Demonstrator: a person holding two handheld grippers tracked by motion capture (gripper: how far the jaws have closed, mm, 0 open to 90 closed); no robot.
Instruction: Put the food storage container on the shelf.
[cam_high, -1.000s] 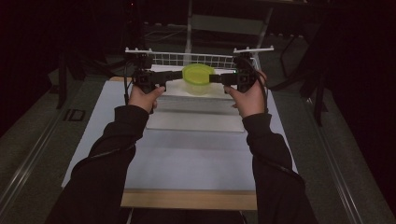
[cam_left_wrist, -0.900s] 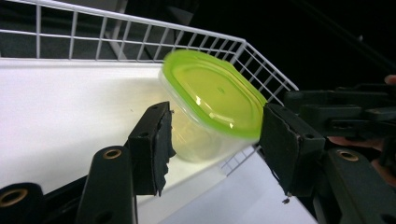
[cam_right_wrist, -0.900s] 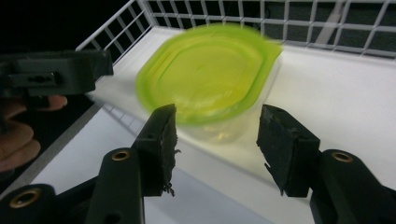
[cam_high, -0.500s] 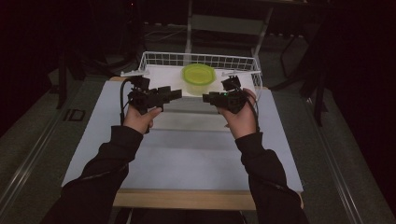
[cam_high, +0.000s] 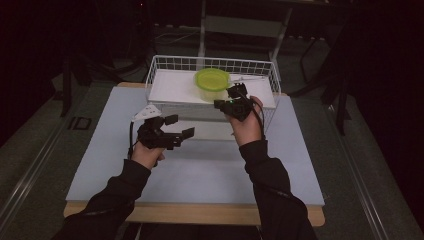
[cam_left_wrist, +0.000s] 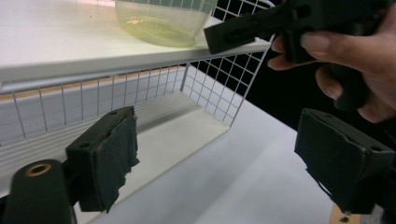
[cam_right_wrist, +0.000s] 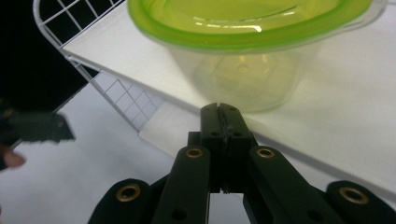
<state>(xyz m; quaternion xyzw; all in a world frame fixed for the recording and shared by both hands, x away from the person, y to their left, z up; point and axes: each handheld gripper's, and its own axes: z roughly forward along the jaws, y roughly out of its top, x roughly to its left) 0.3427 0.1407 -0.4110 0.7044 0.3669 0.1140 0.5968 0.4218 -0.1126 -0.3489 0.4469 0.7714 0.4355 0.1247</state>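
- Table (cam_high: 200, 175): a pale sheet covers it; the near half is bare, which leaves your forearms room to work.
- Wire basket (cam_high: 165, 65): it stands at the far edge of the table, with a white shelf (cam_high: 170, 90) across its top. The shelf puts its load above table level, probably so the tools can come at it from the front.
- Tub (cam_high: 212, 84): clear, with a green lid, it stands upright on the shelf toward the middle, and nothing grips it.
- Right gripper (cam_right_wrist: 219, 112): your right hand holds it just before the tub, nose toward the tub's wall, jaws pressed together on nothing. You would need to spread them before any grasp.
- Left gripper (cam_left_wrist: 233, 163): you hold it low over the table, well short of the basket, jaws spread wide and empty, aimed at the basket's front corner. It looks to be standing by.
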